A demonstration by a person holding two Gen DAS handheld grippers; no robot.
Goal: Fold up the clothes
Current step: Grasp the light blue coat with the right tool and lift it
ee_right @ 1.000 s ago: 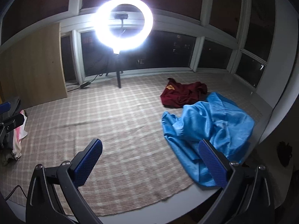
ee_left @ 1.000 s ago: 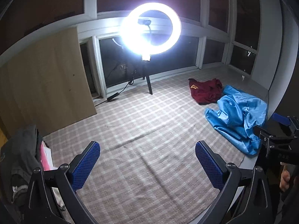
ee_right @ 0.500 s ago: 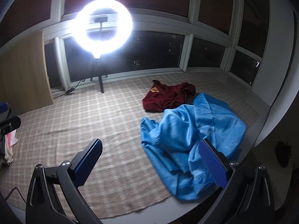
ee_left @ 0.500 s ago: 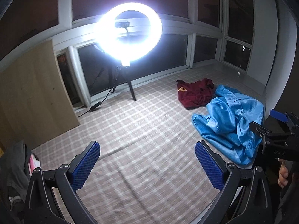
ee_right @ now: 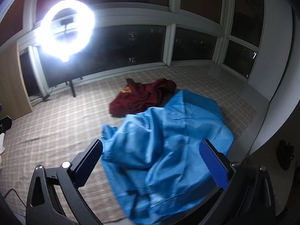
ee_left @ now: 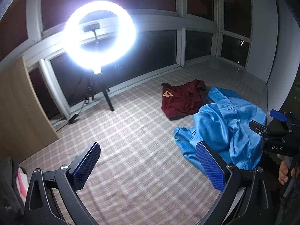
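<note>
Both grippers spread wide, nothing between the blue-padded fingers. Left gripper (ee_left: 148, 166) hangs above bare checked mat (ee_left: 131, 131); its right finger (ee_left: 210, 168) overlaps the near edge of the blue garment in the view, contact not clear. Right gripper (ee_right: 155, 161) hangs directly over the blue garment (ee_right: 168, 140), fingers (ee_right: 213, 165) either side of the crumpled cloth, whether touching cannot be told. From the left wrist view the right gripper (ee_left: 277, 131) shows at the right edge, a hand (ee_left: 283, 172) wrapped on its handle.

Blue garment (ee_left: 225, 127) lies crumpled and unfolded on the right part of the mat, shiny fabric, near the mat's front edge. Maroon garment (ee_right: 144, 97) lies just behind it, bunched, yellow patch up, its edge touching or nearly touching the blue one.

Surface: beige plaid mat on a raised platform in a bay of dark windows (ee_right: 131, 46), white frames. Grey sill runs along the right side.

Ring light (ee_left: 99, 35) on a tripod stands at the back left of the mat, very bright, glare washing out the area around it. Cable trails from its foot. Wooden panel (ee_left: 18, 108) leans at far left. Pile of dark and pink-white cloth (ee_left: 13, 183) at the left edge, well apart from the two garments. Frames slightly motion-blurred.
</note>
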